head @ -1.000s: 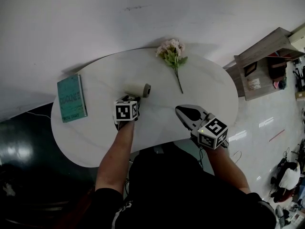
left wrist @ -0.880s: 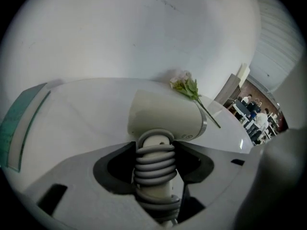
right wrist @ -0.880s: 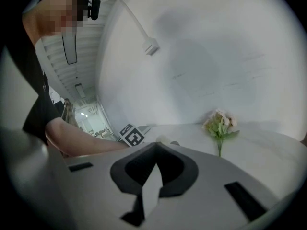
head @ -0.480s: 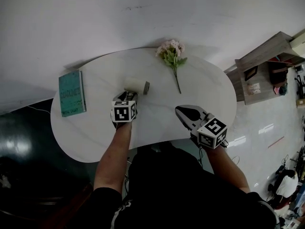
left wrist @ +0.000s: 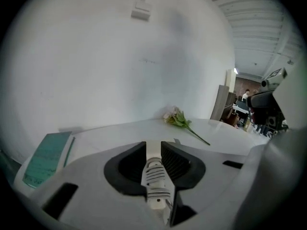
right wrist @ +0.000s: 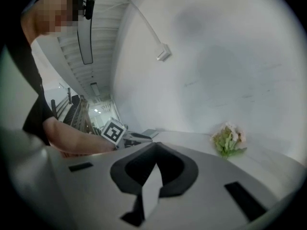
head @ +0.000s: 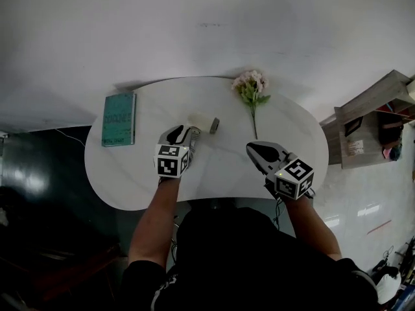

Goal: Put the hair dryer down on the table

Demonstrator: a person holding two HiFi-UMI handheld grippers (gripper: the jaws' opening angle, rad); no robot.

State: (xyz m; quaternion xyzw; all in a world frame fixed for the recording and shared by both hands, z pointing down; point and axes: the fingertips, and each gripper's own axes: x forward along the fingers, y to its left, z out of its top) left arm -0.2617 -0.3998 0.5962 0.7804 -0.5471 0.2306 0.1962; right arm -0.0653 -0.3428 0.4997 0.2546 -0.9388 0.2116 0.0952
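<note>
Left claw [left wrist: 153,146]: closed on a pale part, jaws just drawn in from wide; pads pressed either side of a cream strip, with a ribbed handle end [left wrist: 154,176] running back toward the camera.
Thing held: judged to be the hair dryer [head: 203,122], taken by its handle; cream barrel and grey nozzle stuck out just past the claw tips in the head view.
Dryer's place: over the far middle of the white bench [head: 130,180], between the teal book [head: 118,119] and the flower sprig [head: 251,89], apart from both; resting on the top or lifted clear of it, could not be told.
Right claw [right wrist: 153,146]: closed on nothing, jaws met at the tips; hung over the near right part of the bench, well apart from the dryer.
Weight: judged light to middling, most of it in the barrel, out ahead of the grip; likely to droop or twist between the pads.
Surface: looked like hard, smooth plastic; stiff, probably a little slippery, not especially fragile but poorly suited to a drop.
Shape: round barrel, so apt to roll once freed.
Best hold: the handle, close up to the barrel, its flatter sides across the pads; the ribbed end seemed the softer, weaker spot, and the nozzle a part that might pull off.
Setting down: called for a low, level approach onto bare bench, clear of book and sprig, barrel on its side, before any release.
</note>
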